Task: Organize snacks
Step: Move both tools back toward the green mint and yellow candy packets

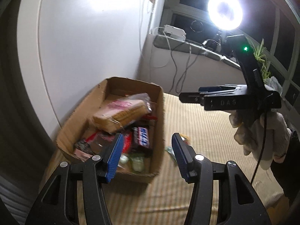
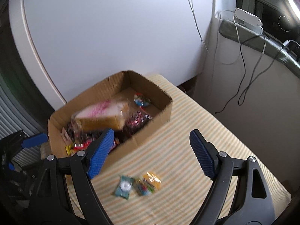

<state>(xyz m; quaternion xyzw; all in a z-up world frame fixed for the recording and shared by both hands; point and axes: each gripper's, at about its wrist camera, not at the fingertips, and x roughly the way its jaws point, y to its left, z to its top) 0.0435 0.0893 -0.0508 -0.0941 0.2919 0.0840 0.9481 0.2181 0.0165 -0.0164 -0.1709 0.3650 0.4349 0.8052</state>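
We held both grippers above the striped desk (image 2: 187, 131), each with its fingers spread apart and nothing between them. The box (image 2: 150, 123) stood at the far left of the desk, against the white panel (image 2: 112, 28), probably so that the collected snacks stayed in one place and the rest of the surface remained free for sorting. It already carried a bread pack (image 2: 102, 116) lying on top of several wrapped bars, and a round sweet (image 2: 142, 99) lay on the bare floor of the box at its far end.

Three loose snacks (image 2: 137, 185) lay on the desk, apart from the box, and we judged them to be the items not yet put away. In the right wrist view they sat below and between the fingers of the right gripper (image 2: 152, 152), nearer the left fingertip (image 2: 99, 150) than the right one, and touching neither. The open stance suited a descent onto one of them.

In the left wrist view, the left gripper (image 1: 147, 156) faced the near corner of the box, with its left fingertip (image 1: 114, 157) overlapping the box contents and a Snickers bar (image 1: 142, 138) just beyond. Blur limited finer detail.
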